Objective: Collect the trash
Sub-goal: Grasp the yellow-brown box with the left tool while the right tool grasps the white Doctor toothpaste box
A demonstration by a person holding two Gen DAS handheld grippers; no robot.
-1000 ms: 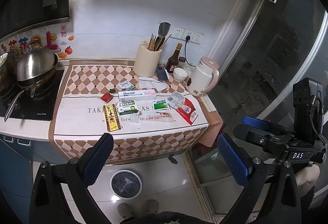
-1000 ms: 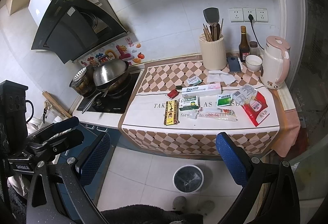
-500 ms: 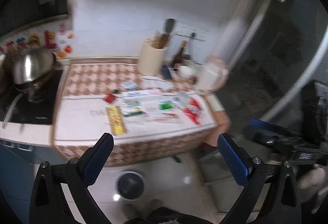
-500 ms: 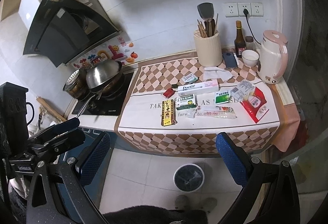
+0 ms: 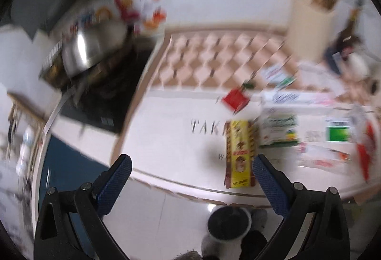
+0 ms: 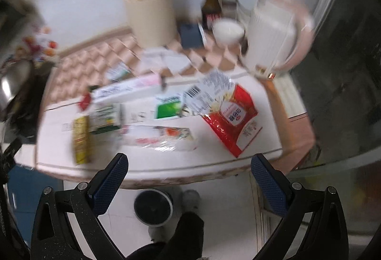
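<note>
You're on the approach: both the left gripper (image 5: 191,170) and right gripper (image 6: 189,168) gape wide, empty; the yellow packet (image 5: 240,153) lies at the counter's front edge, bin (image 5: 229,224) below; close in squarely

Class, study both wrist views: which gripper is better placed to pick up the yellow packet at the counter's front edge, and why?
Left, probably. The left gripper is open with the yellow packet just ahead, near its right finger. The right gripper is also open but faces the clear wrapper, with the packet far to its left.
</note>
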